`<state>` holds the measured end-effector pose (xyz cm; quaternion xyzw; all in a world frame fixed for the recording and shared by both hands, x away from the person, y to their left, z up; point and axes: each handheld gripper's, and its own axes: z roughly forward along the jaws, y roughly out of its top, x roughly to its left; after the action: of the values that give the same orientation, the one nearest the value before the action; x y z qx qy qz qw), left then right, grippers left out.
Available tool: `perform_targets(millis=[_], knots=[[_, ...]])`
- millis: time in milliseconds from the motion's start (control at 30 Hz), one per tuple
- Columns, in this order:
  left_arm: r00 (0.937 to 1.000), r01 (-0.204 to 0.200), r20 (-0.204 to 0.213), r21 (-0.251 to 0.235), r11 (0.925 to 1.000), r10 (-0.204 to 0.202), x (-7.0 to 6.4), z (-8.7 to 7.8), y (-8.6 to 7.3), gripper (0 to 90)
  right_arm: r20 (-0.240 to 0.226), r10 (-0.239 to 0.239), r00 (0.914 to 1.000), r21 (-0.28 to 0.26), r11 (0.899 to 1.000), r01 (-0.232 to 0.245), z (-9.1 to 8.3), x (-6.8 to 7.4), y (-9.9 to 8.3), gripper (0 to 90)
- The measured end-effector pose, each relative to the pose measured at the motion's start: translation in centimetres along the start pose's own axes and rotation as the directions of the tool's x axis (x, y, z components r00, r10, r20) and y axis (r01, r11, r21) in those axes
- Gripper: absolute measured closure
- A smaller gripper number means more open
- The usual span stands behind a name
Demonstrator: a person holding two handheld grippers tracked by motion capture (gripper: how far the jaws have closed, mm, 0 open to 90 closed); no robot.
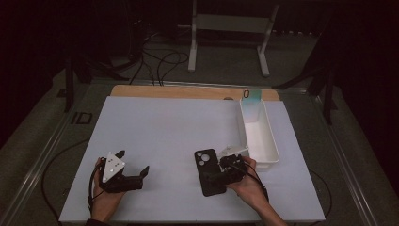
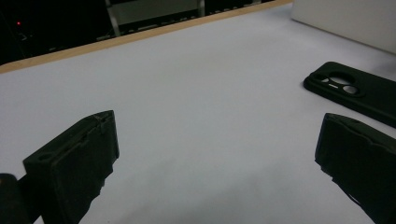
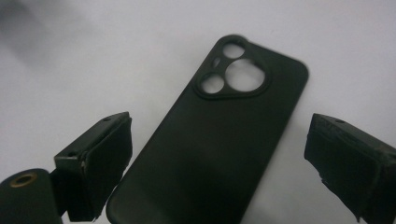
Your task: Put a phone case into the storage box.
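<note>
A black phone case (image 1: 207,170) lies flat on the white mat, camera cutouts toward the far side. My right gripper (image 1: 221,172) hovers over its right half, held by a hand. In the right gripper view the black phone case (image 3: 210,140) lies between and below the spread jaws of the right gripper (image 3: 223,122), which is open and touches nothing. My left gripper (image 1: 134,161) rests at the front left, open and empty. Seen from the left gripper (image 2: 217,126), the black phone case (image 2: 355,91) is off to the right.
A long white tray (image 1: 273,141) stands at the right of the mat, with a teal phone case (image 1: 251,106) leaning at its far end. A wooden table edge (image 1: 188,92) runs along the back. Beyond it are a white stand (image 1: 230,28) and floor cables (image 1: 160,61).
</note>
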<state>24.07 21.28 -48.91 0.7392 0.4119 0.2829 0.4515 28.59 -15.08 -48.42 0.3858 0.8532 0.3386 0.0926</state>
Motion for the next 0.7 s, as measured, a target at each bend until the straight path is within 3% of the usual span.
perform_targets(millis=[333, 700], knots=[[1.0000, -0.002, 0.000, 0.002, 1.0000, 0.002, 0.0, 0.0, 0.0, 0.2, 0.027, -0.006, 0.9996, 0.058, 0.998, 0.005, 1.3, 1.0, 0.0, 7.6], [1.0000, -0.007, 0.002, 0.006, 1.0000, 0.007, -0.1, 0.1, 0.0, 0.2, 0.077, -0.054, 0.9956, 0.108, 0.993, 0.045, 2.9, 2.5, -0.3, 7.3]])
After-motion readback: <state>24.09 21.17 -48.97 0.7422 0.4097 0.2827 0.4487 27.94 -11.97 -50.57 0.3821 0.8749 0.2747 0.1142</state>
